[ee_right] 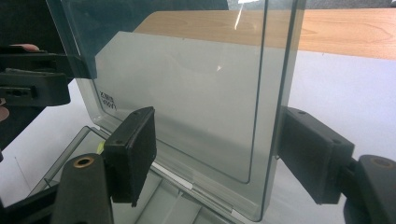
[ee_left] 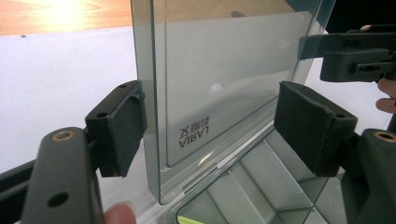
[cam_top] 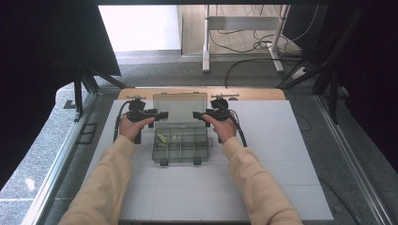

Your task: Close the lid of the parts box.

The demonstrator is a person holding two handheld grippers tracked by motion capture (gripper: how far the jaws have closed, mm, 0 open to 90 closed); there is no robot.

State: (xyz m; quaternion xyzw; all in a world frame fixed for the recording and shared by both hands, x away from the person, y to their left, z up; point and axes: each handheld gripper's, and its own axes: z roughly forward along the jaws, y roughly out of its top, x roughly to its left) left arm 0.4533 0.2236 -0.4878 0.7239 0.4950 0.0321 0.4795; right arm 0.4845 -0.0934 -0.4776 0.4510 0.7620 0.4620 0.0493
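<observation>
Box: a clear plastic box (cam_top: 180,145) with small compartments lies open on the white table (cam_top: 281,154), near its far middle, between the person's two hands.
Lid: the see-through lid (cam_top: 180,107) stands up from the back edge of the box, roughly upright; raised lettering shows low on it in the left gripper view (ee_left: 195,133).
Contents: a small yellow-green piece (cam_top: 162,138) lies in a left compartment; the other compartments are too small to read.
Left tongs: the left tongs (cam_top: 162,114) sit at the lid's left edge, pointing inward. In the left gripper view (ee_left: 210,126) the edge of the lid stands between the two pads; the left pad (ee_left: 122,128) is just beside the edge, the right pad well off the pane.
Left tongs state: released, jaws wide, not pressing the lid.
Right tongs: the right tongs (cam_top: 196,115) sit at the lid's right edge, pointing inward, facing the other pair. In the right gripper view (ee_right: 219,149) the lid's edge lies between the pads; the right pad (ee_right: 313,156) is close to it, whether touching I cannot tell.
Right tongs state: released, jaws wide around the lid's edge, not clamped.
Hands: both sleeves (cam_top: 105,183) come in from the near side of the table.
</observation>
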